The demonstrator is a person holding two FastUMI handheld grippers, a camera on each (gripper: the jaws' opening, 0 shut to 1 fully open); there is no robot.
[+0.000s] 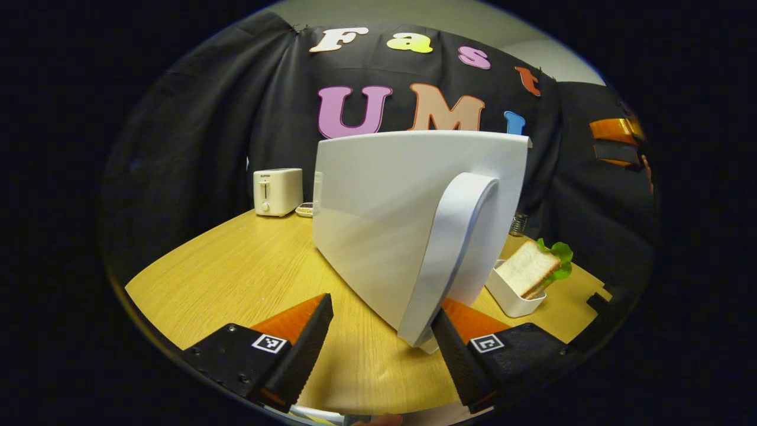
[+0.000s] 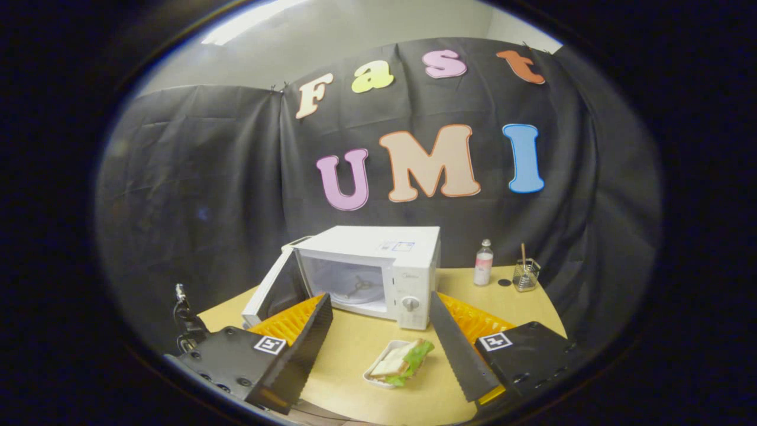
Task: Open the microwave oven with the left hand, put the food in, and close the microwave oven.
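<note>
The microwave oven [image 2: 372, 272] stands on the wooden table [image 2: 355, 349], with its door [image 2: 273, 290] swung open to the side away from the control panel. The cavity is exposed; a turntable fitting is visible inside, but its detail is hard to make out.

In the left gripper view, the door [image 1: 408, 225] is seen from its outer face and hides the oven body behind it. The door handle [image 1: 452, 254] runs down to the door's lower edge, just beside one finger of the left gripper [image 1: 381, 349]. Contact between that finger and the handle cannot be confirmed. The fingers stand wide apart, with nothing clamped between them.

The sandwich [image 2: 402, 360], with lettuce showing, lies in a white tray [image 2: 378, 378] on the table in front of the oven's control panel side. In the left gripper view, the door partly covers the tray [image 1: 511, 296].

The right gripper [image 2: 384, 349] hovers over the table in front of the oven, fingers wide apart and holding nothing; the sandwich lies between and beyond them.

A toaster [image 1: 278, 191] and a small dish [image 1: 304, 209] stand beyond the door. A bottle [image 2: 484, 262] and a glass holder [image 2: 525, 275] stand beside the oven's control panel side, near the wall.
</note>
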